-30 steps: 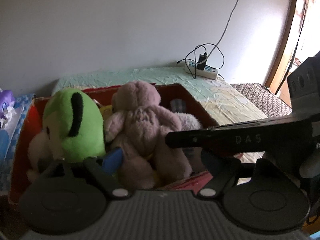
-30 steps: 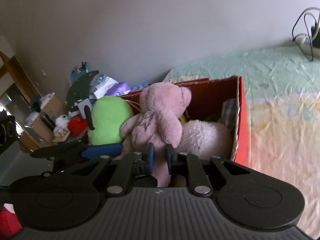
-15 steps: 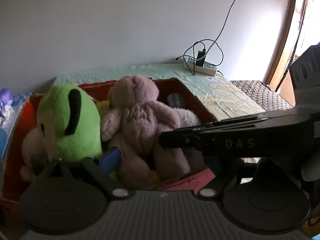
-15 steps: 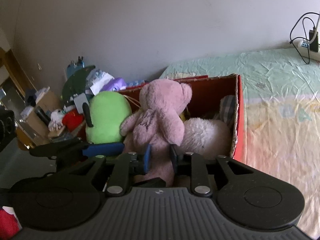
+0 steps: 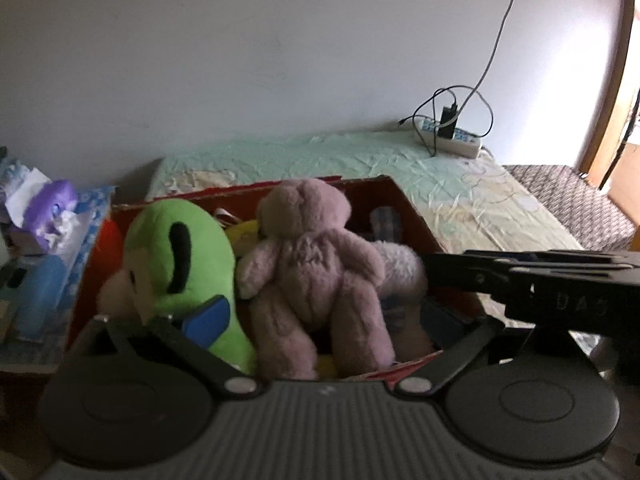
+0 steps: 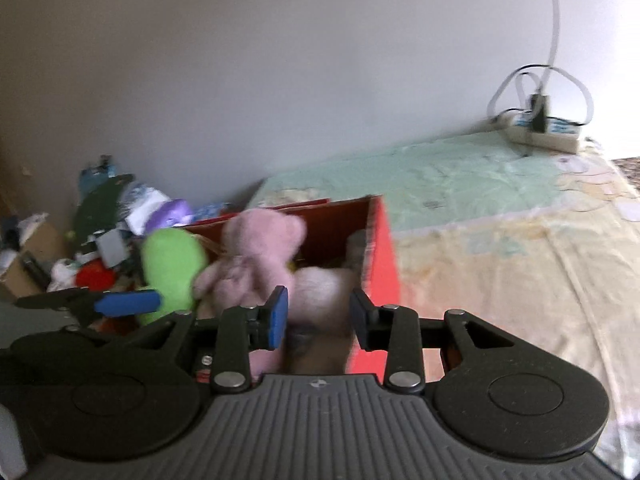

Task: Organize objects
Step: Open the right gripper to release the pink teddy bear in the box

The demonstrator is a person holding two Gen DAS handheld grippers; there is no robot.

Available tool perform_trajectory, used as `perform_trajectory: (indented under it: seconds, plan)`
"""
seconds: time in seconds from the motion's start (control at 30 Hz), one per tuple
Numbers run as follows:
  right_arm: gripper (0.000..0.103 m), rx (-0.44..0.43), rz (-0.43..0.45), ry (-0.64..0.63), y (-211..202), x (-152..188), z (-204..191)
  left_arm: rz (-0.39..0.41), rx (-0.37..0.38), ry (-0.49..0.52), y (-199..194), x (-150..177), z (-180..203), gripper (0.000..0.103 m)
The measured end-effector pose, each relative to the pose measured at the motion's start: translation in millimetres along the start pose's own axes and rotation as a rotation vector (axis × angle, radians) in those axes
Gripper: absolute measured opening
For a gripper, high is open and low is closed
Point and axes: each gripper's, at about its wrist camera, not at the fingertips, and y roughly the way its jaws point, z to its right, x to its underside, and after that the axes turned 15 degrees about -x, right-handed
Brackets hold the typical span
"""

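A red cardboard box (image 5: pixel 416 220) (image 6: pixel 380 256) stands on the bed and holds a pink teddy bear (image 5: pixel 320 276) (image 6: pixel 256 264), a green plush (image 5: pixel 180 264) (image 6: pixel 172 268) and a pale fluffy plush (image 5: pixel 400 268) (image 6: pixel 320 288). My left gripper (image 5: pixel 320 320) is open wide at the box's near side, its fingers spread either side of the bear. My right gripper (image 6: pixel 318 316) is open and empty just in front of the box, and it shows from the side in the left wrist view (image 5: pixel 520 276).
The bed has a pale green and cream sheet (image 6: pixel 500 240). A white power strip with cables (image 5: pixel 448 140) (image 6: pixel 540 132) lies at the far edge by the wall. A cluttered pile of bags and boxes (image 6: pixel 100 232) (image 5: pixel 44 240) sits left of the box.
My right gripper has opened from nearly shut and pulled back from the bear and to the right. The left gripper has drawn back slightly; the toys stay in the box.
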Motion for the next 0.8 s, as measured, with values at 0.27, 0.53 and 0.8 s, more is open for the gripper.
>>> perform_trajectory:
  seconds: [0.27,0.53,0.8]
  plan:
    - [0.037,0.066,-0.023,0.023,-29.8,-1.5,16.0,-0.043,-0.143,0.018,-14.3,-8.0,35.2,0.100]
    - [0.039,0.057,-0.051,0.003,-55.5,4.1,25.7,-0.150,-0.192,-0.002,-19.9,-2.4,75.2,0.101]
    - [0.043,-0.003,-0.096,-0.051,-49.8,7.0,13.2,-0.203,-0.303,-0.028,-28.1,10.1,87.0,0.101]
